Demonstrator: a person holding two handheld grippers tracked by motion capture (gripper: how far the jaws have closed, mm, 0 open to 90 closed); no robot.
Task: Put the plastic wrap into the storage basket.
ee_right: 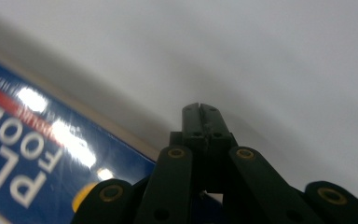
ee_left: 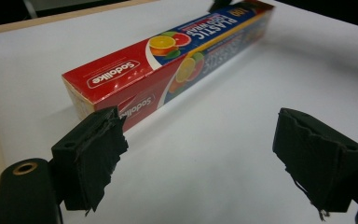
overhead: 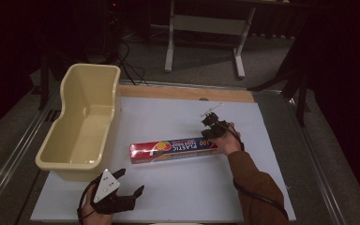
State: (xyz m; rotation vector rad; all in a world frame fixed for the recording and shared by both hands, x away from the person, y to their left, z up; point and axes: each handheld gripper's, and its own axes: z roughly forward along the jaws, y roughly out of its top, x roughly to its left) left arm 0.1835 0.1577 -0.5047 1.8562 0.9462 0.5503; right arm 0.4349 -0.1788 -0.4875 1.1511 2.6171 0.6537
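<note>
A long red and blue box of plastic food wrap [overhead: 173, 149] lies flat across the middle of the white board. My right gripper [overhead: 210, 132] is at the box's right end, held in a hand with a brown sleeve. In the right gripper view its jaws are shut [ee_right: 200, 109] with nothing seen between them, tip down by the white surface right beside the box [ee_right: 28, 163]. My left gripper [overhead: 132, 182] is open near the front edge, below the box's left end. In the left gripper view its jaws [ee_left: 200, 140] stand wide apart, and the box's red end [ee_left: 168, 65] lies just beyond the left jaw.
A cream plastic tub [overhead: 82, 93] stands empty along the board's left side. The white board [overhead: 183, 197] has a wooden strip [overhead: 183, 92] at its far edge. Metal rails run along both sides, and a table frame [overhead: 206, 28] stands on the floor behind.
</note>
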